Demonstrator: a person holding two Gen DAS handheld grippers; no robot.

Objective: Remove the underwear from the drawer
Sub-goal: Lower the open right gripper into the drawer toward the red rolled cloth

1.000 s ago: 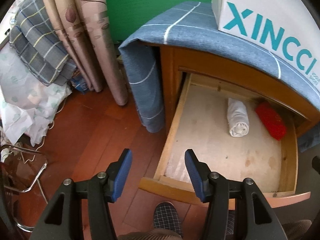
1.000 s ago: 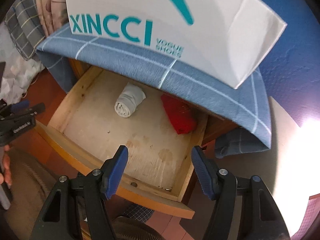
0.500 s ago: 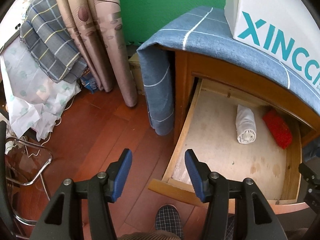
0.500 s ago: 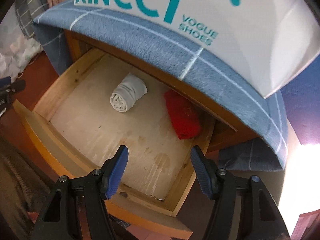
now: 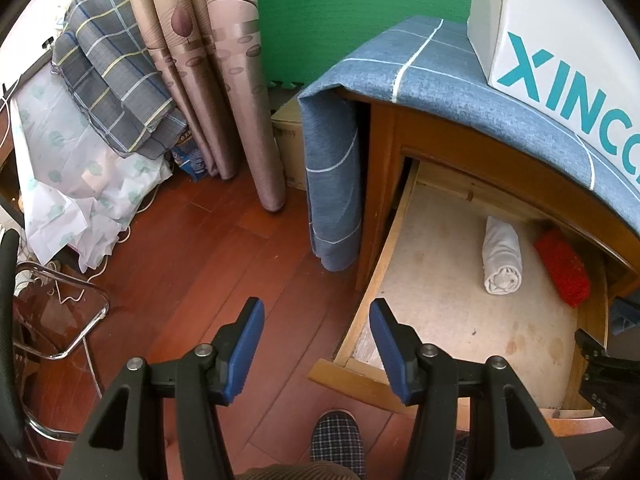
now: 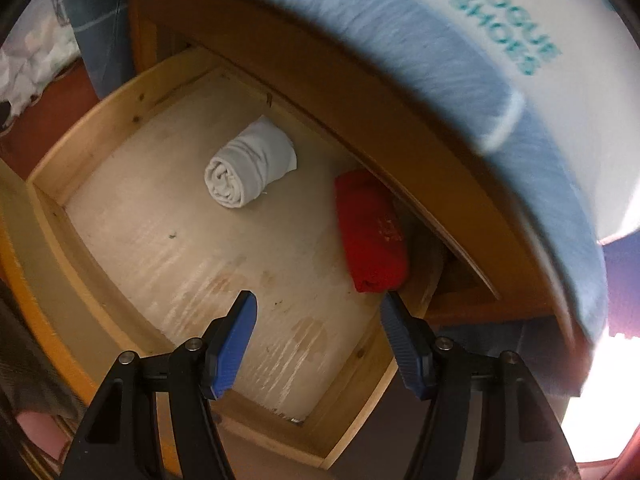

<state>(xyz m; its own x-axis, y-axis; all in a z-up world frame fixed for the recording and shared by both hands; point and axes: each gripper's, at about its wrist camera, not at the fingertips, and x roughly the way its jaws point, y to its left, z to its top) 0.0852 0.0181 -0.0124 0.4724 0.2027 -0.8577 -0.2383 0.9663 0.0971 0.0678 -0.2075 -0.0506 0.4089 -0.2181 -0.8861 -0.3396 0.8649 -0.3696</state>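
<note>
Red underwear half under cabinet edge

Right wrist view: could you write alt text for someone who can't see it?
An open gripper hovers over a pulled-out wooden drawer, nothing between its blue fingers. On the drawer's pale bottom lie a rolled white garment and, beside it near the back corner, a folded red one. A blue cloth drapes the cabinet top above.

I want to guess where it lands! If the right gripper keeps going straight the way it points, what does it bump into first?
Probably the bare floor of the drawer. The open right gripper aims between the white roll and the red bundle; depth is unclear.
</note>
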